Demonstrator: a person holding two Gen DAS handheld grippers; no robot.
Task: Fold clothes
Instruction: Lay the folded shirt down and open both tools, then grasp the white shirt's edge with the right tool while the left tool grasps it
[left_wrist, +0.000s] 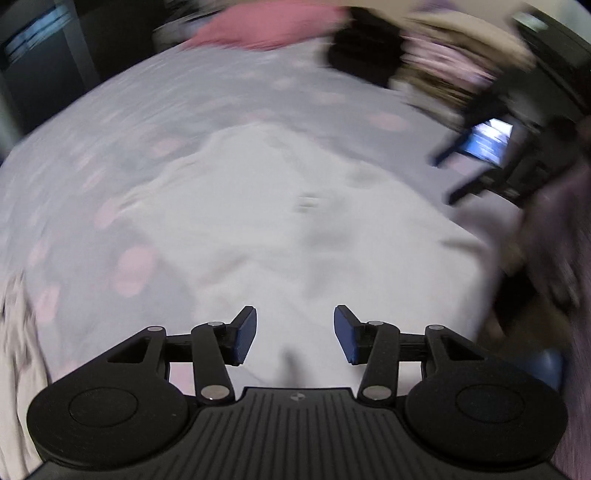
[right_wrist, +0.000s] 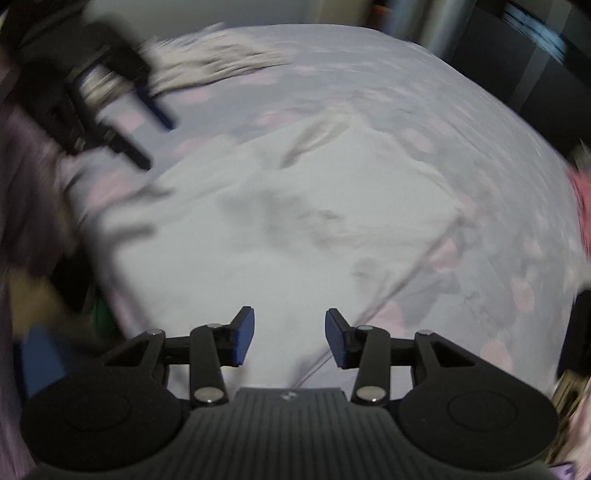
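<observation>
The left hand-held gripper (left_wrist: 294, 334) is held partly open, empty, above the white garment (left_wrist: 295, 229). The right hand-held gripper (right_wrist: 290, 338) is likewise partly open; nothing is gripped.

1. Your light is dim, cool and soft, with no glare.
2. Motion blur smears both views, worst toward the rims from 9 to 3 o'clock.
3. Only each near tool body stays sharp.
4. Fisheye bends the bed (left_wrist: 155, 122) edges.
</observation>
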